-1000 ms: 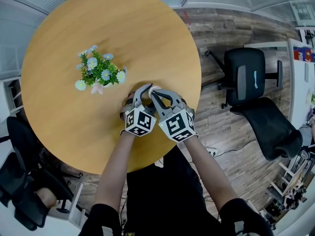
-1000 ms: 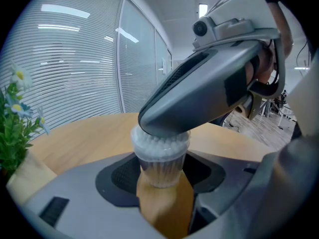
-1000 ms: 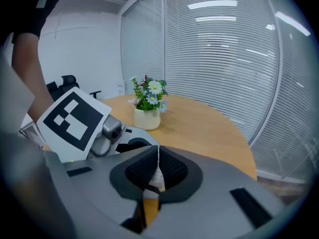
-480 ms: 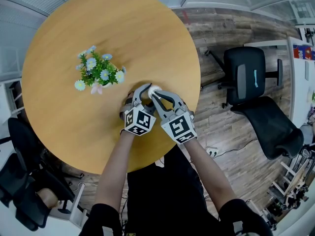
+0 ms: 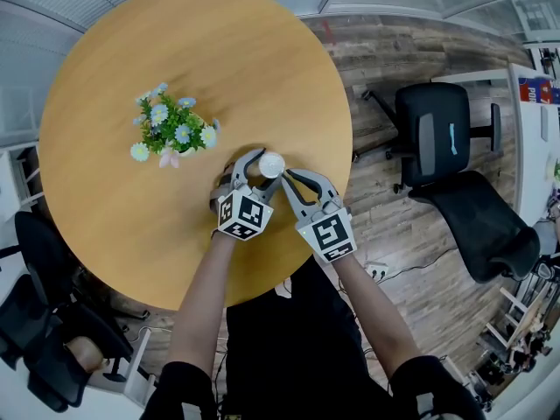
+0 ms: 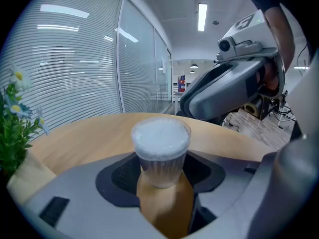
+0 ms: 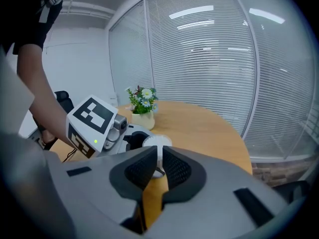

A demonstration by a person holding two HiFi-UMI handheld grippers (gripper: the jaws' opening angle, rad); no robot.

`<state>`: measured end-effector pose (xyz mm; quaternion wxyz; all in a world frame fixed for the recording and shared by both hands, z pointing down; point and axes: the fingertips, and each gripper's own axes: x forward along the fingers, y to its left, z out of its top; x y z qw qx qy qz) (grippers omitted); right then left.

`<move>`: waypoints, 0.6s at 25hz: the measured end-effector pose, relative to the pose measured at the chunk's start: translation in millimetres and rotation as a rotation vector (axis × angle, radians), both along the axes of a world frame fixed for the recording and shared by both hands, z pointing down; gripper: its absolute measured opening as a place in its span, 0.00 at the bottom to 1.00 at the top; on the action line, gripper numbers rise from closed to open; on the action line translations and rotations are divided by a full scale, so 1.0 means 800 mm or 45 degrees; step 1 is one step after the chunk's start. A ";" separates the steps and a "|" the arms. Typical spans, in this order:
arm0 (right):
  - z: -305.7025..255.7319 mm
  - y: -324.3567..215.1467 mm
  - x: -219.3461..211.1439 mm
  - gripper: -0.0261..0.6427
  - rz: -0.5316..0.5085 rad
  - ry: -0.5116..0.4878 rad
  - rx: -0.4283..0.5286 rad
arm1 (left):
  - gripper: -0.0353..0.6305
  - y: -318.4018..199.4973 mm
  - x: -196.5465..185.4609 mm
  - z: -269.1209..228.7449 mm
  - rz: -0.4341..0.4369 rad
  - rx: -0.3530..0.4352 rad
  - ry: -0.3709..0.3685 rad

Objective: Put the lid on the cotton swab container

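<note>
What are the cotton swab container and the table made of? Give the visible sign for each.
Cotton swab container: seemingly clear, glossy plastic; the white swabs show through its wall.
Table: wood or wood-look laminate, matte finish; an even tan surface with little glare.

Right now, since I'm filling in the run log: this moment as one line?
left gripper: shut on cotton swab container | lid: appears seated | right gripper: slightly open, empty, beside container
</note>
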<state>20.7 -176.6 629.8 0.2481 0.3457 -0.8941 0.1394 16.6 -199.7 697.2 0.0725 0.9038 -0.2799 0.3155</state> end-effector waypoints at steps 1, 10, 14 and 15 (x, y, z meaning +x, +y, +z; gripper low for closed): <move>0.001 0.002 0.002 0.05 0.001 0.004 -0.003 | 0.44 0.000 0.000 0.000 0.000 0.000 0.000; 0.001 0.012 0.001 0.05 -0.013 -0.062 -0.027 | 0.44 0.000 -0.001 0.001 -0.001 0.002 -0.001; 0.004 0.013 0.006 0.05 0.000 -0.047 -0.028 | 0.44 0.000 -0.001 0.001 0.001 -0.002 0.000; 0.005 0.012 0.007 0.05 0.008 -0.044 -0.029 | 0.44 0.000 -0.001 0.001 0.001 -0.002 0.000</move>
